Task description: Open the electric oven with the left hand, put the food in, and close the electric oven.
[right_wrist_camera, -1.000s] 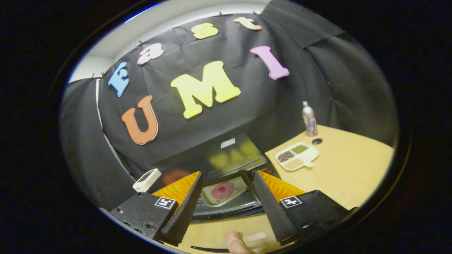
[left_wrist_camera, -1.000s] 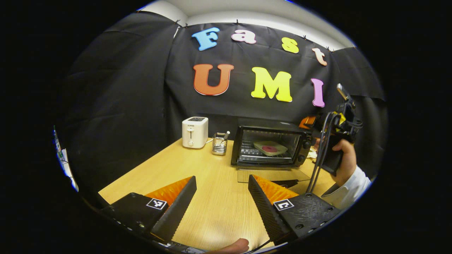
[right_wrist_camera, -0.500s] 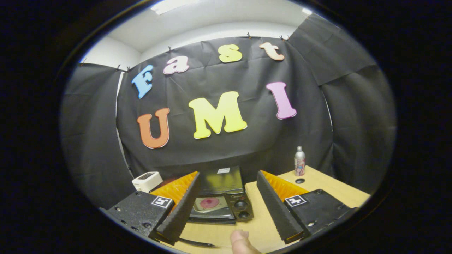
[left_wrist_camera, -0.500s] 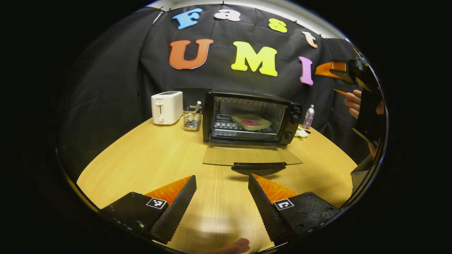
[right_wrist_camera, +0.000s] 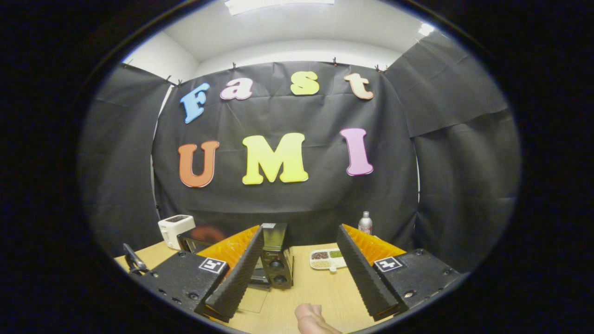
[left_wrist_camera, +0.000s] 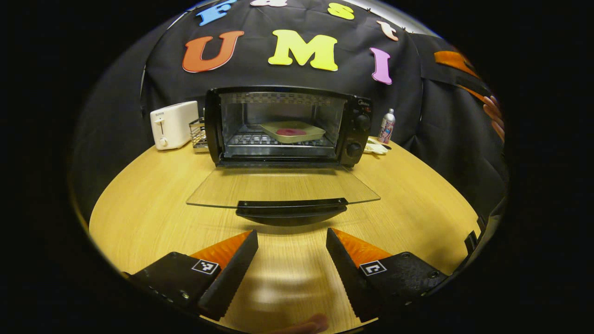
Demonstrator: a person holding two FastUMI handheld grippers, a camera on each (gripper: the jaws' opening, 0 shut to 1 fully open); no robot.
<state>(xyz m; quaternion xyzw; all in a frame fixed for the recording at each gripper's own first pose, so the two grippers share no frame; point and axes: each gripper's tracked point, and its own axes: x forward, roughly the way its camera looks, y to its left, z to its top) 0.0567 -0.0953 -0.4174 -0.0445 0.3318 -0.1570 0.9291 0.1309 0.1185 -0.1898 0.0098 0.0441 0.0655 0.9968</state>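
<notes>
Orange-backed fingers of the left gripper [left_wrist_camera: 291, 241] stand wide apart with nothing between them, low over the wooden table [left_wrist_camera: 153, 204] and just short of the electric oven's [left_wrist_camera: 284, 125] lowered glass door [left_wrist_camera: 283, 188]. That door lies flat and open toward the gripper, its black handle [left_wrist_camera: 291, 209] at the near edge, a little above the tabletop. Inside the oven, a beige tray [left_wrist_camera: 292, 131] carrying the reddish food [left_wrist_camera: 290, 132] rests on the wire rack [left_wrist_camera: 260, 139]. Two round knobs sit on the oven's right panel. To the oven's left stand a small wire basket [left_wrist_camera: 198, 134] and a white toaster [left_wrist_camera: 173, 124]; to its right are a slim bottle [left_wrist_camera: 386, 126] and a pale sectioned dish [left_wrist_camera: 375, 148]. In the right gripper view, the right gripper [right_wrist_camera: 299, 260] is likewise spread wide and empty, held higher and well back from the oven [right_wrist_camera: 274, 262], which it sees from the knob side. A fingertip [right_wrist_camera: 310, 317] of the holding hand shows at the bottom edge there.
</notes>
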